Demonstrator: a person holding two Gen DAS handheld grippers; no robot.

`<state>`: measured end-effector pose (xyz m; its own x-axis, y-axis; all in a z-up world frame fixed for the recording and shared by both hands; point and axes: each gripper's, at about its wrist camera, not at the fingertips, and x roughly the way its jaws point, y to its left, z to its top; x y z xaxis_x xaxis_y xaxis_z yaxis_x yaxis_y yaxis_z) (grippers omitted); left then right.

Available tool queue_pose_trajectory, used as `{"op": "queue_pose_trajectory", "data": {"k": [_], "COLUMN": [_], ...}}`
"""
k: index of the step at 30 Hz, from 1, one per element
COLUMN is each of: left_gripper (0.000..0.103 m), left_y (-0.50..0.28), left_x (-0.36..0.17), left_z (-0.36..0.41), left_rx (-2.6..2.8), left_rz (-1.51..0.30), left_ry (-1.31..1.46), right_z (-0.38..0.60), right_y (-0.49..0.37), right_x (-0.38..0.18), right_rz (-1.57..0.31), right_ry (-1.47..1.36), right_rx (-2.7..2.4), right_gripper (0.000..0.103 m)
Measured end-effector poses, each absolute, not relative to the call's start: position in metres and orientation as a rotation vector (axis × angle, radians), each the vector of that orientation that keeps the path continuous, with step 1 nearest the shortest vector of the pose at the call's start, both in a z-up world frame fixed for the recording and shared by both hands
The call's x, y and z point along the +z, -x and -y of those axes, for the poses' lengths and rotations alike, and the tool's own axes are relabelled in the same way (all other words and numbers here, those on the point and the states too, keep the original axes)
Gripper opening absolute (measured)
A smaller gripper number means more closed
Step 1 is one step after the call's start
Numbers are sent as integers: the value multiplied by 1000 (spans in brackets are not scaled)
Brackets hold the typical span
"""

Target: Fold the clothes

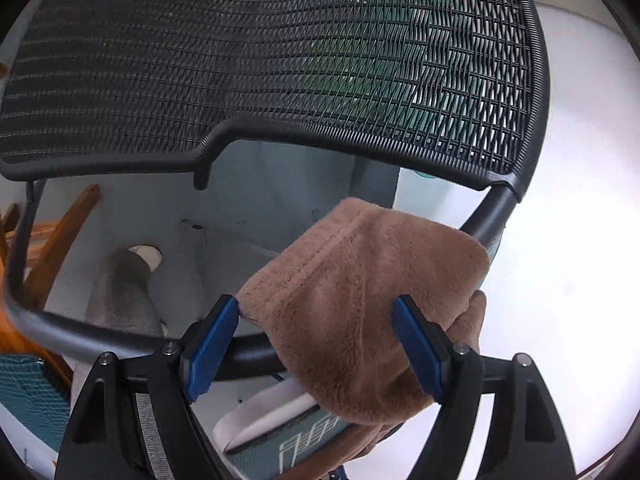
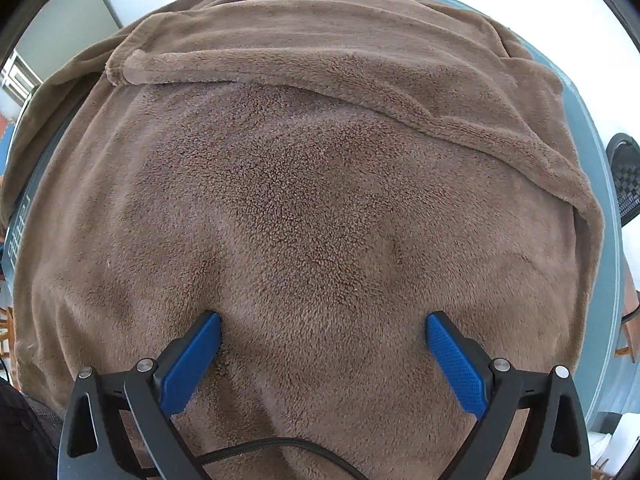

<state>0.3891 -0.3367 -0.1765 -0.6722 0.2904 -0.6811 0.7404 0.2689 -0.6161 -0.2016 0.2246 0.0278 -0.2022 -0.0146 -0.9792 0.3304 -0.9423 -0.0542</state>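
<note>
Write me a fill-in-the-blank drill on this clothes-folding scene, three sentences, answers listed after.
1. The fleece garment spread under the right gripper is ____ in colour.
2. The pads on the fingers of the left gripper are ____ in colour.
3. The chair that fills the top of the left wrist view has a backrest made of black ____.

Missing words: brown; blue; mesh

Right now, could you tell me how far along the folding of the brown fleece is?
Early. One fold edge already crosses the brown fleece garment spread on the table. The left gripper is open around a hanging corner beside the mesh chair; the right gripper hovers open. Further folds remain.
</note>
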Motion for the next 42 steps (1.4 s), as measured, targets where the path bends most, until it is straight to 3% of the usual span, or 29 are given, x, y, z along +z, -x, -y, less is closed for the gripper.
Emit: {"op": "queue_pose_trajectory", "data": {"k": [19,21,22,23,26,34,42], "left_gripper": [82,74,57,47,29,24,24], "left_y": [-390,-384,-381,-379,-376,-371,-317], "left_x": [-206,-202,-200,-197,-187,-121,-1], "left_z": [337,339,341,342,349,363,342], "left_rx": [-1282,-1314,-1335,-1355,-1396,-1595,-2011], "left_rz": [-2377,-2341,-2322,-2302,-2243,-2132,-2012], "left_ry": [-683,-691,-699,-707,-720,-623,-489], "right_z": [-230,-232,-233,-234,-237,-247,-254], "right_y": [197,196,196,196,195,192,190], "right_x": [30,30,31,31,32,33,35], "right_rz": [-356,-356,-356,-356,-350,-327,-338], "right_ry": [-1826,-1822,-1820,-1818,-1807,-1773,-1728], "right_rx": [-2263,-2266,-2268,-2270,-2278,-2285,-2265], "right_gripper": [102,102,102,102,102,102,102]}}
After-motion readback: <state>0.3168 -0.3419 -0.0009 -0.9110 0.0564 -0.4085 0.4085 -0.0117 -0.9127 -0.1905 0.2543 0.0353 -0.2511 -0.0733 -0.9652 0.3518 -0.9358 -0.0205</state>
